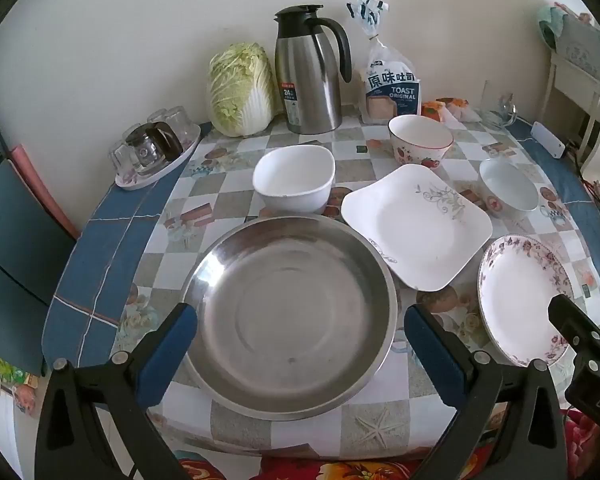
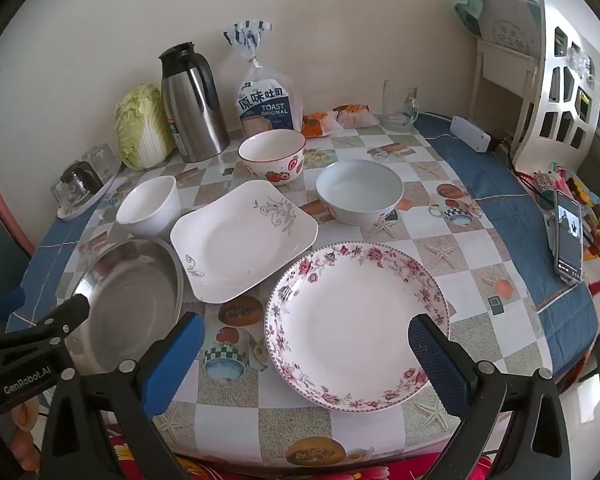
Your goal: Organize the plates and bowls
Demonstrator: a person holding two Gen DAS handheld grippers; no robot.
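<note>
Currently I hold both grippers above the near edge of the desk (image 2: 480,168), each tilted downward, with nothing grasped. My left gripper (image 1: 300,344) has its jaws spread wide, empty, hovering over the steel pan (image 1: 290,312). My right gripper (image 2: 306,356) is likewise fully spread and empty, above the floral round plate (image 2: 356,324).

Layout of the task items: the steel pan lies nearest on the left, the floral round plate nearest on the right, and the square plate (image 2: 242,240) lies between and behind them, its corner just beside the pan's rim. Behind these stand three bowls: a white square bowl (image 2: 150,208) on the left, a strawberry bowl (image 2: 274,158) at the back, and a pale blue bowl (image 2: 358,192) on the right.

No stacking has begun, in my judgement. Recommended procedure for the first grasp:

1. Lower the right gripper so that one finger passes under the plate's raised near rim and the other over it
2. Close on the rim only; the glazed surface is likely slippery, so grip firmly before lifting
3. Lift level, keeping clear of the square plate
4. Stack plates flat, then nest the bowls separately
</note>
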